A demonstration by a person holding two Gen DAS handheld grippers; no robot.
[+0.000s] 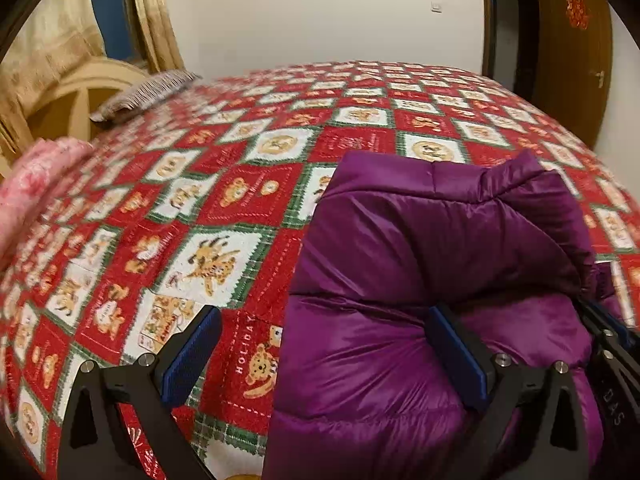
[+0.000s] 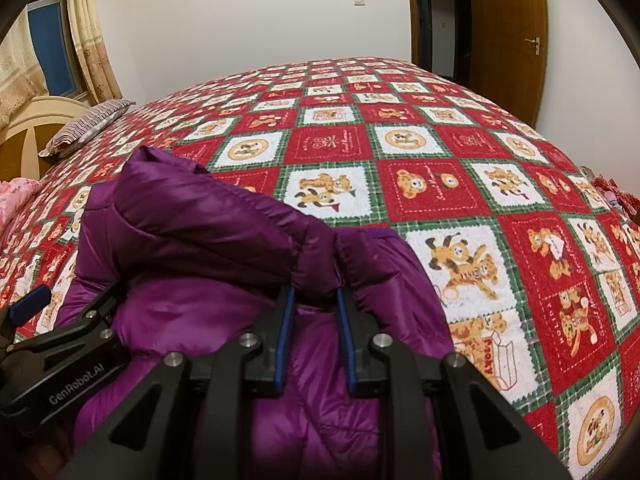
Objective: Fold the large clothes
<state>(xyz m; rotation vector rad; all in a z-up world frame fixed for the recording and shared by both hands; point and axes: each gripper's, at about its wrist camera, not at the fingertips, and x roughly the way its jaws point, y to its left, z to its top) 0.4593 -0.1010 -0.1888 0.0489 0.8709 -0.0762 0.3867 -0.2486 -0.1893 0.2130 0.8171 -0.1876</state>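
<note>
So there's this big bed with a red and green holiday bedspread (image 2: 420, 184), all little bears in squares, covering pretty much everything. A purple puffer jacket (image 2: 208, 248) sits bunched up on the near part of it, puffy and shiny, partly folded over on itself. Up at the head end a striped pillow (image 2: 84, 126) lies flat by the cream headboard (image 2: 24, 132), and something pink and floral (image 1: 36, 184) is on the bedspread well off to the left.

The right gripper (image 2: 316, 320) has its fingers pulled in close with a gathered edge of the jacket pinched between the blue pads (image 2: 283, 332). The left gripper (image 1: 320, 356) is spread wide and holds nothing; one finger hovers over bare bedspread, the other is over the jacket's fabric.
</note>
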